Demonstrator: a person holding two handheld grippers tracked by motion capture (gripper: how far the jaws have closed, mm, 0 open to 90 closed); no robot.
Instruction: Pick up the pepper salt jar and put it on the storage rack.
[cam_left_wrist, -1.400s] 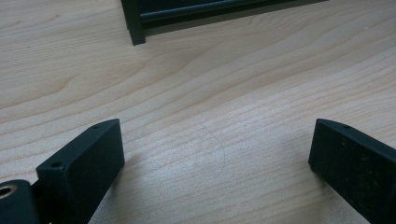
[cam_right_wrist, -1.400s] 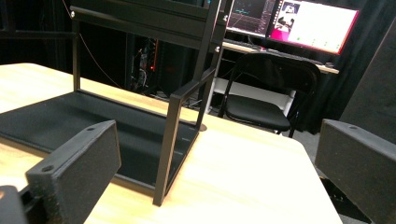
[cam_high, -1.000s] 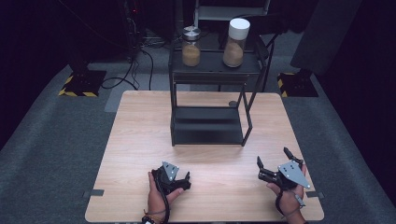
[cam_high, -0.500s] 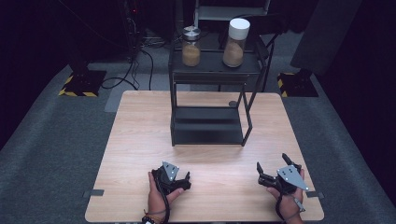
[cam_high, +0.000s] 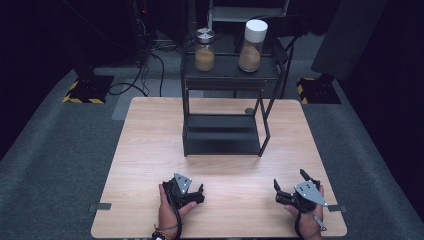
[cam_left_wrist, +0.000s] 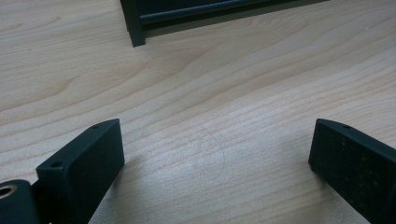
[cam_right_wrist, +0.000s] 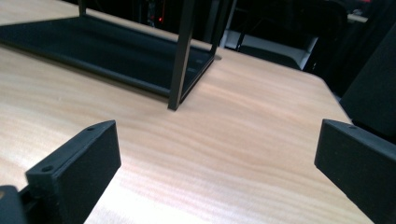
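Left tongs (cam_high: 196, 192) and right tongs (cam_high: 290, 186), both gaping and empty, rest before the black rack (cam_high: 222, 135); a hasty reach could topple its jars (cam_high: 204, 50).

The left gripper (cam_high: 192, 191) sits low at the near edge, held in the person's left hand (cam_high: 172, 210), its jaws spread wide with nothing between them; its cable trails back over the wrist. The right gripper (cam_high: 291, 186) is held in the right hand (cam_high: 306, 222) at the near right, well apart from the left one, its jaws likewise spread wide and empty. Both forearms come in from the near side, each gripper pointing forward and carrying a grey three-cornered plate on top.
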